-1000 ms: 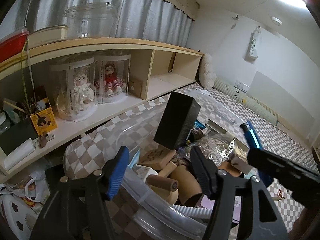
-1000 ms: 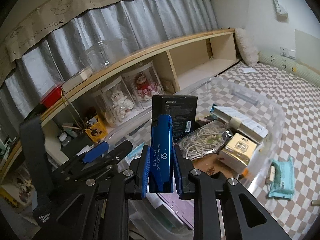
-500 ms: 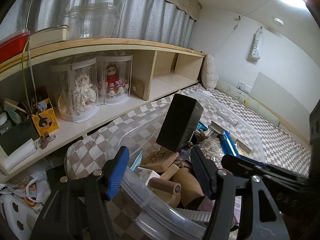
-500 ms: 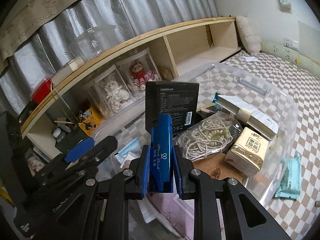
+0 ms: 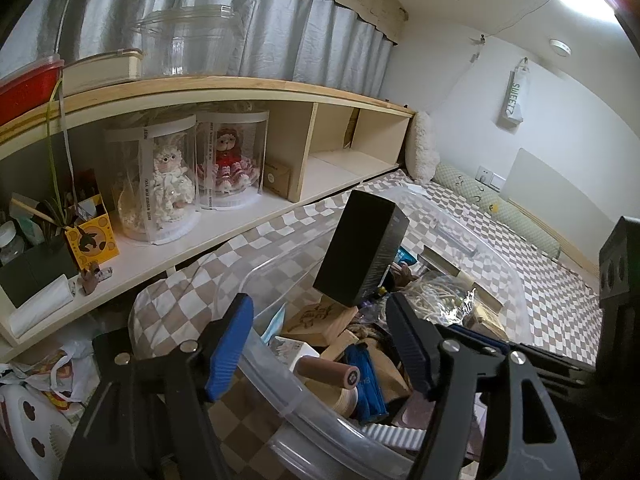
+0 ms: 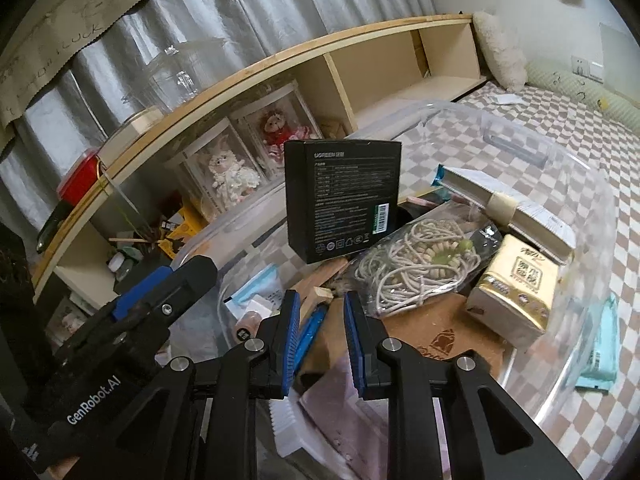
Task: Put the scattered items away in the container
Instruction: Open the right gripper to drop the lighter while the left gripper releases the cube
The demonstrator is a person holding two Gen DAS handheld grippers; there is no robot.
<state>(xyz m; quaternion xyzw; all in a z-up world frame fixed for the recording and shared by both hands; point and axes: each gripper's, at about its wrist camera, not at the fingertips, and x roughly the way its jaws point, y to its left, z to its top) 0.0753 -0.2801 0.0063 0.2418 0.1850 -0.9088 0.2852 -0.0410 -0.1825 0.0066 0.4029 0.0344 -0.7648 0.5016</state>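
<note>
The right claw stands released over the bin, its jaws apart with nothing between them. The blue pen lies just under and beyond the left jaw, at about 11 o'clock from the claw's centre, already inside the bin among the other things. The left claw is also spread wide and empty, hovering over the bin's near rim.

The drop looks done, so the step in hand is probably to clear out. Best to lift the right claw straight up before turning away: the black box stands propped at 12 o'clock and looks easy to knock over, and the bag of beads lies close at 1 o'clock. The two claws are near each other, so moving one at a time would be safer.

A teal packet lies on the checked bed outside the bin wall at 3 o'clock; that is likely the next thing to fetch.

Hard to make out: the pen's lower end is hidden behind the jaw in the right view. In the left view the pen is half covered by a brown tube. The bin's near corner is cut off by both claws, and the clear wall blurs what lies past it, so other strays may be out of sight.
</note>
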